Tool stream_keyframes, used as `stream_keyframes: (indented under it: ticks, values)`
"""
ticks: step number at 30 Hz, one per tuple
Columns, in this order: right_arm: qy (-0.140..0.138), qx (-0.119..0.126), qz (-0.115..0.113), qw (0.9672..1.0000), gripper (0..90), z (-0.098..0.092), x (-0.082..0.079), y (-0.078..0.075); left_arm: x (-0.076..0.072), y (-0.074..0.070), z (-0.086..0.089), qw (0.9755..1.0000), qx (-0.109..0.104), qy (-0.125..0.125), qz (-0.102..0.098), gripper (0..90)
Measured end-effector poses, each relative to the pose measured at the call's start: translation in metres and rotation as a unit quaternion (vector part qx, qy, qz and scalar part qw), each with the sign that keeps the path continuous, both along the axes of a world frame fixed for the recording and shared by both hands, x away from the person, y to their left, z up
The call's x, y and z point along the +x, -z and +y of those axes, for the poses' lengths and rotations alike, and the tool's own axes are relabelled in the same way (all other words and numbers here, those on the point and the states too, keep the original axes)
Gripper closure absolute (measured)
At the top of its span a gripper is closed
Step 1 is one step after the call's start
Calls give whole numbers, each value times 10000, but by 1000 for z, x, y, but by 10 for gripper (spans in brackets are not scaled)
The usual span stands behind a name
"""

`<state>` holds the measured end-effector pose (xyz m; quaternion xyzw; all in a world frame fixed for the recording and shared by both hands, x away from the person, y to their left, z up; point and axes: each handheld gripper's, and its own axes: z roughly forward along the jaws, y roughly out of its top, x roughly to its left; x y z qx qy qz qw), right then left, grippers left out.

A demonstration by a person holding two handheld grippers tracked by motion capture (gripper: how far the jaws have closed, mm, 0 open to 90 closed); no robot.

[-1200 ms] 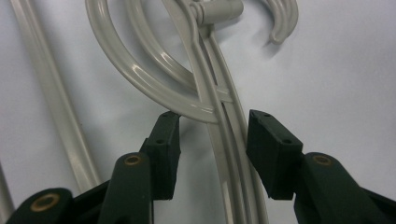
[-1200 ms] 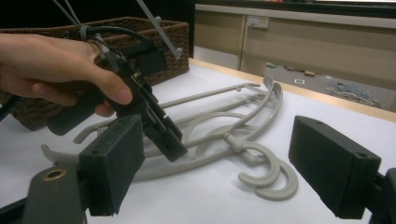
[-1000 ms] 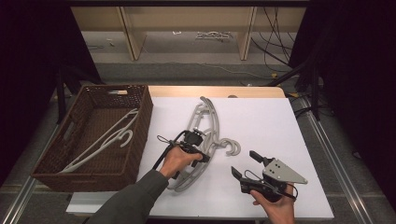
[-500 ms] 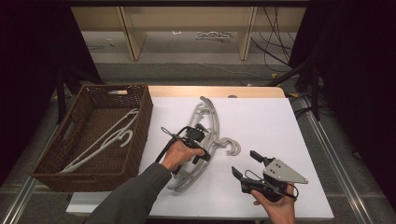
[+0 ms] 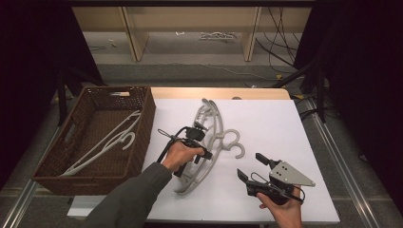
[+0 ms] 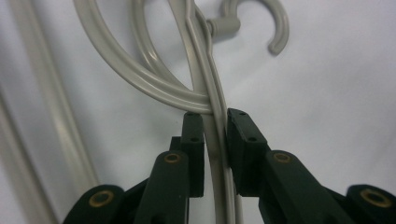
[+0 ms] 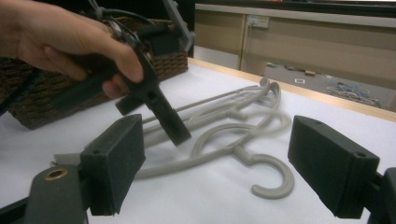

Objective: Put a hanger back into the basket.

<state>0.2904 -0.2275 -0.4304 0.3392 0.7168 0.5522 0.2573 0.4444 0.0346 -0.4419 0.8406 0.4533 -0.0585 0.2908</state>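
Several grey plastic hangers lie stacked in the middle of the white table. My left gripper points down into the stack. Its jaws have just been closing, and in the left gripper view both pads press on a thin hanger bar just below a curved hanger arm. That hanger's hook lies beyond. My right gripper rests open near the front right of the table. Its wide-apart pads frame a hanger hook and the left gripper farther off.
A brown wicker basket stands at the table's left with a white hanger lying inside it. Wooden shelving and cables on the floor sit beyond the far edge. Bare white table surface lies to the right of the hangers.
The left gripper's jaws have come together on the hanger bar; earlier they stood wider over the stack. The right gripper has stayed where it was.
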Motion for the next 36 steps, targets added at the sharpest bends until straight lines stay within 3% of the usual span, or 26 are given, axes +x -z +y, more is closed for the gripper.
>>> stream_keyframes:
  ticks: [5,7,8,9,11,13,16,18,23,29,33,36]
  values:
    - [10,-21,-6,10000,197,0,0,0,-2,-12,24,9980,-484,-411,-51,788]
    - [11,-21,0,10000,197,0,0,0,-3,-20,35,9932,-936,-689,-3,791]
    - [17,-20,-7,10000,197,0,0,0,-4,-22,40,9922,-1012,-730,1,793]
    - [16,-23,15,10000,197,0,0,0,-5,-25,43,9885,-1181,-940,-23,796]
    - [39,6,-10,10000,197,0,0,1,-6,-32,55,9851,-1356,-1055,-40,809]
    - [49,2,-13,10000,197,0,1,1,-6,-36,63,9829,-1461,-1117,-80,813]
    - [47,-8,3,10000,197,0,0,1,-6,-42,75,9777,-1656,-1288,-104,814]
    - [34,-47,49,10000,197,0,0,1,-6,-44,80,9776,-1643,-1307,-153,815]
    - [14,-26,34,10000,197,-1,1,1,-6,-49,87,9713,-1891,-1423,-218,815]
    - [52,-4,-17,10000,197,0,1,1,-7,-62,102,9610,-2304,-1496,-313,815]
    - [54,-2,-22,10000,197,0,1,1,-11,-76,110,9527,-2539,-1598,-478,815]
    - [51,-9,-11,10000,196,0,1,1,-14,-87,116,9483,-2680,-1600,-578,815]
